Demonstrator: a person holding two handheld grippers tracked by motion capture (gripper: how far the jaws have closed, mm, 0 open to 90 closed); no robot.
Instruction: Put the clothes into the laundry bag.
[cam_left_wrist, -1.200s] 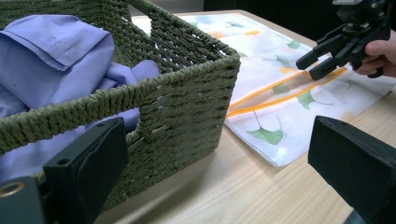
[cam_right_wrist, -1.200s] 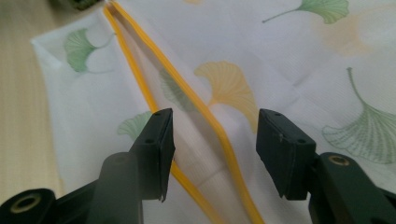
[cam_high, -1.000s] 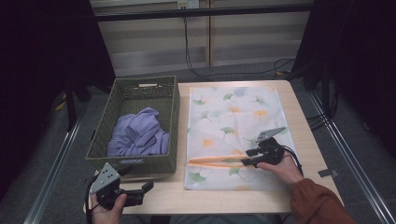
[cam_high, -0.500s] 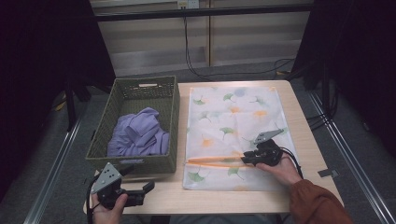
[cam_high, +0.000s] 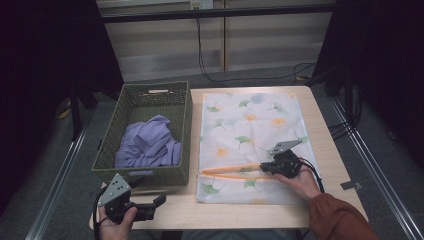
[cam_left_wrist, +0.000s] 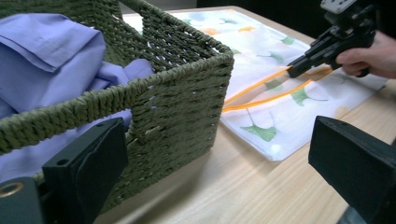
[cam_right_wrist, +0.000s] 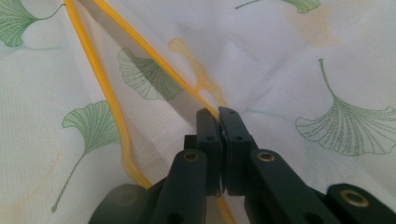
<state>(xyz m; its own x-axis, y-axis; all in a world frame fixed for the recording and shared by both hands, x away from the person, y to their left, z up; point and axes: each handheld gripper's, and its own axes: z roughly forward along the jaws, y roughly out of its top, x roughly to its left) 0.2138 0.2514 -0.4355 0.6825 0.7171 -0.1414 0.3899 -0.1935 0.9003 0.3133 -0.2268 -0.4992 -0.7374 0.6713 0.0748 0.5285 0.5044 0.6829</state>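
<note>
1. Left gripper (cam_high: 150, 206) rests at the near left corner of the table (cam_high: 330, 145), just in front of the basket (cam_high: 107, 155). Its jaws stand wide apart and hold nothing.
2. Inside the basket lies a purple cloth (cam_high: 147, 142), crumpled, toward the near wall.
3. Right of the basket, a white bag (cam_high: 250, 125) with a leaf print lies flat on the table. Its orange zipper (cam_high: 230, 170) runs across the near part and gapes a little, like a thin slit.
4. Right gripper (cam_right_wrist: 218, 122) has just been closing and now pinches the upper orange edge of the opening; the jaws are pressed together on that edge.
5. I think the step is to open the bag's mouth. To do it well, lift only the top layer, slowly and straight up, so the lower layer remains on the table. If both layers are caught, the mouth will not open.
6. For room: the bag's left edge lies very near the basket wall, so moving left is tight. Bare table is at the near edge, and a narrow strip at the right of the bag. The left gripper has a free path to the slit along the near edge.
</note>
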